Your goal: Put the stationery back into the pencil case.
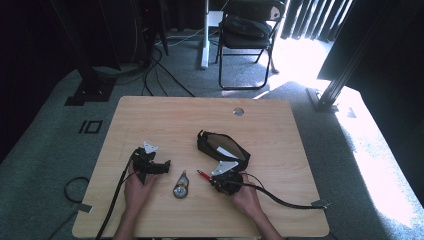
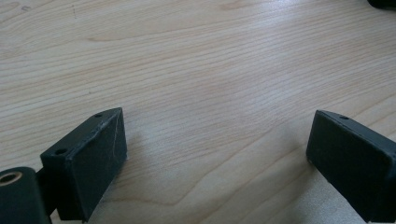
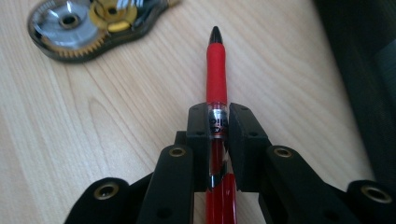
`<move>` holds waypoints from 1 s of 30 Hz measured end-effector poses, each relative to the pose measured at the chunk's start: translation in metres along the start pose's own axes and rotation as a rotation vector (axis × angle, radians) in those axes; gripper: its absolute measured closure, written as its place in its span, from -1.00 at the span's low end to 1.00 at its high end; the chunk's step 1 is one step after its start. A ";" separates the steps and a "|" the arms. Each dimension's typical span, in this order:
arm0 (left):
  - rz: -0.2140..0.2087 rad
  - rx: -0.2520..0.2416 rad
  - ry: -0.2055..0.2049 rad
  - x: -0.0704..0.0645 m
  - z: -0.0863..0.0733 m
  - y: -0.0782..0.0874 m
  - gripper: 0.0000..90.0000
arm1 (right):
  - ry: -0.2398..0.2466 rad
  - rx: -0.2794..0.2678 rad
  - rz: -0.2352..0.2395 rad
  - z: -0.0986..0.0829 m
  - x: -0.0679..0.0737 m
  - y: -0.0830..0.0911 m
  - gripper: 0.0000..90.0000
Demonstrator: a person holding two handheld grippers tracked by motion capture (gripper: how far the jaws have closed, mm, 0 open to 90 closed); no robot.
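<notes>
Red pen (image 3: 216, 60) is clamped between the jaws of the right gripper (image 3: 218, 122), its black tip pointed away over the table (image 1: 165, 115), just on the person's side of the open black pencil case (image 1: 222, 147). Beside the pen's tip, on the side away from the case, a correction-tape dispenser (image 3: 84, 25) is left lying flat. Farther from the case, the left gripper (image 2: 217, 144) is held low over bare wood, jaws spread wide with nothing between them. By the look of it, the carrying step is in hand; next, the pen would need to be swung over the case's mouth and released inside.
</notes>
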State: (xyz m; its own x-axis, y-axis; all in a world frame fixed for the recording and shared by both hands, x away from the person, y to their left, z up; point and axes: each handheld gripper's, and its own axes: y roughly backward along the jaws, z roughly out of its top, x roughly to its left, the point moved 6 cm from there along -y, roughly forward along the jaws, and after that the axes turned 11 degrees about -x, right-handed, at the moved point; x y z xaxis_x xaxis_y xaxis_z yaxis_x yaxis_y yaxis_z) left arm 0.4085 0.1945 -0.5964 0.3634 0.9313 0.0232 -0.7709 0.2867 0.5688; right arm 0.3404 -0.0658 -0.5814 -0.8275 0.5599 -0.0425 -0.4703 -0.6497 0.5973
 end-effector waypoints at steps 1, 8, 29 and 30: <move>0.000 0.000 0.000 0.000 0.000 0.000 -0.88 | -0.004 -0.010 0.004 0.002 0.000 0.002 0.76; 0.000 0.000 0.000 0.000 0.000 0.000 -0.88 | -0.005 -0.047 -0.005 0.012 -0.002 0.015 0.76; 0.000 0.000 0.000 0.000 0.000 0.000 -0.88 | -0.012 -0.132 -0.040 0.034 -0.012 0.045 0.76; 0.000 0.000 0.000 0.000 0.000 0.000 -0.88 | -0.013 -0.133 -0.042 0.035 -0.013 0.046 0.76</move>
State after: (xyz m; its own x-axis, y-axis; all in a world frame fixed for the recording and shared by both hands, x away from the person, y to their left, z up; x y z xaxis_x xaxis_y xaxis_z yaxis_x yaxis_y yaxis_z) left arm 0.4085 0.1945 -0.5964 0.3637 0.9312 0.0232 -0.7707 0.2868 0.5689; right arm 0.3400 -0.0847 -0.5260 -0.8025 0.5942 -0.0545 -0.5419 -0.6876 0.4834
